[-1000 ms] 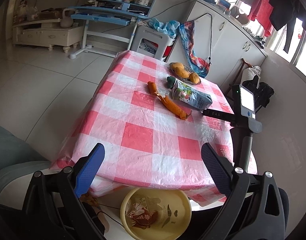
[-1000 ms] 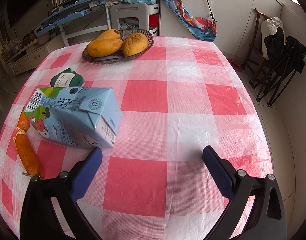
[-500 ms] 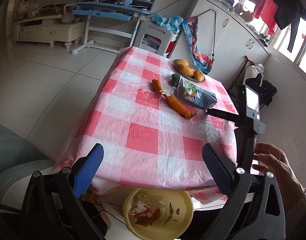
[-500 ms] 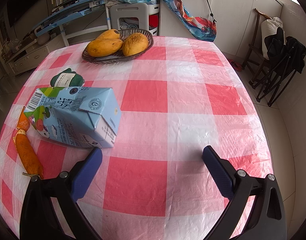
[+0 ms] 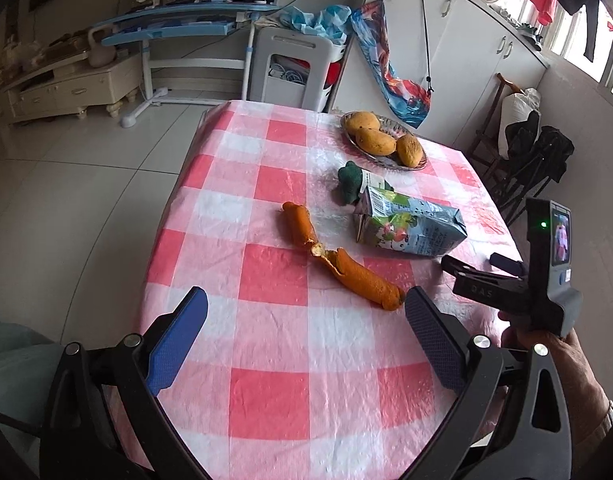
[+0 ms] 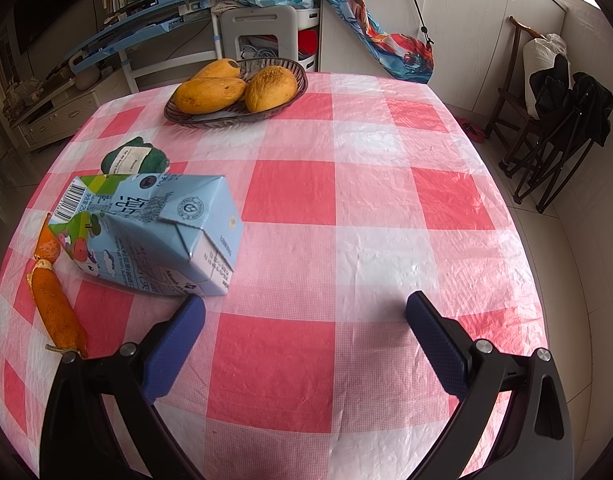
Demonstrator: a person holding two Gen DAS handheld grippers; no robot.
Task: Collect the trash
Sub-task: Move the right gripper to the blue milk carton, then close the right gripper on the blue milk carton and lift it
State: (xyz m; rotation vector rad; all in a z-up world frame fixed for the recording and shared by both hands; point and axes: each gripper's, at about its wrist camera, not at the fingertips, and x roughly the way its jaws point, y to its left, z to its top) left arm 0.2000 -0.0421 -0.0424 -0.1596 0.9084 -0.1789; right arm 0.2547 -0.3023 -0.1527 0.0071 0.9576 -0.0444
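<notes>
Left tool (image 5: 304,334) and right tool (image 6: 304,340): both spread wide, empty, above the pink-and-white checked plastic-covered counter (image 6: 346,240). Light-blue printed cardboard drink carton (image 6: 146,232) lies on its side just ahead-left of the right tool. Judged light, stiff-walled but crushable; best taken across its narrow flat sides. Long orange peel strip (image 5: 340,262) lies just ahead of the left tool; soft, limp. Carton bears a barcode; other print unreadable.

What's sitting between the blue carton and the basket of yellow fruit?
A small dark green packet with a white label lies between the carton and the fruit basket, close behind the carton. Both wrist views show it.
</notes>
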